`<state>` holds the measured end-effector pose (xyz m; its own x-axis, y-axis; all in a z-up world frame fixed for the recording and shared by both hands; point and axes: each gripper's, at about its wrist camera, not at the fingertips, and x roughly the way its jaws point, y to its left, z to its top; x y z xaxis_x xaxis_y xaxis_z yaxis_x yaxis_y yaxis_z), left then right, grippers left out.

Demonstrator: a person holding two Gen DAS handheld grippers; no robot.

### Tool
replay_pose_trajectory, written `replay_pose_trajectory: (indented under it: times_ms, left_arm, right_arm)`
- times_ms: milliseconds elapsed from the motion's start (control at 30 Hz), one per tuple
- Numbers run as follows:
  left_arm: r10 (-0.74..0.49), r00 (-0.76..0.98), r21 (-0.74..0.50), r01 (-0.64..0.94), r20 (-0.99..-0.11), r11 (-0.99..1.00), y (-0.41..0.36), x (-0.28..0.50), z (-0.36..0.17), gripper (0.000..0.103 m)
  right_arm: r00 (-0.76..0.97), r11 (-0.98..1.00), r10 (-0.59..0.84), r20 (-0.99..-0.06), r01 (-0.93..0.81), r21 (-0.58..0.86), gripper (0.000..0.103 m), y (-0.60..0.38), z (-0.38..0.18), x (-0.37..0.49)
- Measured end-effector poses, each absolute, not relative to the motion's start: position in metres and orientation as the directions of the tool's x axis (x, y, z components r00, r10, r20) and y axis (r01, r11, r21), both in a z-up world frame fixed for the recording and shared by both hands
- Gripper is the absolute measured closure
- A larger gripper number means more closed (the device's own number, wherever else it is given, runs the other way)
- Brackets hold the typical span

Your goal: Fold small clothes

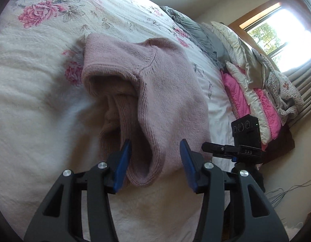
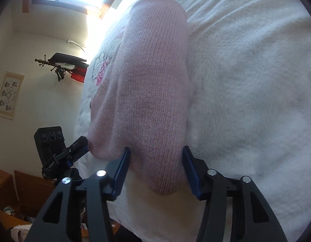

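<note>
sweater (image 1: 165, 84) lies part-folded on bed (image 1: 34, 104); left claw (image 1: 154, 165) and right claw (image 2: 156, 173), both apart, straddle its hem; next i pinch.

Your left wrist camera sits low behind left gripper (image 1: 155, 161), close above bed (image 1: 34, 100), facing along it toward window (image 1: 276, 38). Your right wrist camera looks past right gripper (image 2: 156, 170), equally close. Both share pink knit sweater (image 1: 155, 84) (image 2: 151, 90), tripod camera (image 1: 245, 135) (image 2: 49, 141).

White quilted bedspread with pink roses (image 1: 44, 12), sunlit wood-framed window (image 1: 280, 34), cream walls, heaped pink and cream bedding (image 1: 250, 92), framed wall print (image 2: 9, 94)
</note>
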<state>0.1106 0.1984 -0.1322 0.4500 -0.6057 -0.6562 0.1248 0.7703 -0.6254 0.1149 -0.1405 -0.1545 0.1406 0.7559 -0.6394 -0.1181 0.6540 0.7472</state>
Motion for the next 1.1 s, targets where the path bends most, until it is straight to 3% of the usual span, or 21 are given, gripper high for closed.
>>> replay_pose_trajectory:
  times_ms: [67, 100, 333, 433, 533, 600, 667, 833, 1100]
  left_arm:
    - [-0.573, 0.434, -0.599, 0.091, -0.695, 0.796, 0.194, 0.112, -0.143, 0.058]
    - [-0.569, 0.426, -0.601, 0.072, -0.704, 0.796, 0.195, 0.112, -0.148, 0.058]
    - [-0.587, 0.379, -0.634, 0.001, -0.715, 0.773, 0.212, 0.109, -0.182, 0.056]
    - [-0.555, 0.376, -0.596, 0.011, -0.742, 0.803, 0.210, 0.102, -0.176, 0.056]
    - [-0.504, 0.377, -0.539, 0.015, -0.777, 0.842, 0.207, 0.088, -0.163, 0.052]
    - [-0.456, 0.388, -0.484, 0.027, -0.801, 0.875, 0.204, 0.076, -0.151, 0.048]
    - [-0.407, 0.414, -0.433, 0.034, -0.814, 0.901, 0.200, 0.063, -0.138, 0.035]
    - [-0.273, 0.495, -0.316, -0.004, -0.825, 0.949, 0.192, 0.030, -0.104, 0.018]
    - [-0.134, 0.543, -0.191, -0.051, -0.829, 0.980, 0.188, -0.009, -0.066, 0.016]
  right_arm:
    - [0.154, 0.688, 0.725, -0.672, -0.108, 0.718, 0.073, -0.141, -0.150, 0.110]
    - [0.157, 0.690, 0.722, -0.674, -0.089, 0.718, 0.075, -0.144, -0.150, 0.108]
    - [0.179, 0.794, 0.606, -0.775, -0.078, 0.603, 0.075, -0.120, -0.148, 0.111]
    - [0.217, 0.826, 0.563, -0.798, -0.100, 0.555, 0.067, -0.110, -0.134, 0.102]
    - [0.280, 0.880, 0.475, -0.834, -0.129, 0.458, 0.047, -0.100, -0.115, 0.085]
    - [0.334, 0.904, 0.427, -0.840, -0.152, 0.399, 0.024, -0.094, -0.100, 0.071]
    - [0.391, 0.931, 0.365, -0.845, -0.156, 0.330, 0.010, -0.089, -0.086, 0.057]
    - [0.490, 0.971, 0.235, -0.840, -0.158, 0.180, 0.004, -0.074, -0.058, 0.023]
    - [0.554, 0.994, 0.059, -0.831, -0.113, -0.005, 0.004, -0.069, -0.033, -0.020]
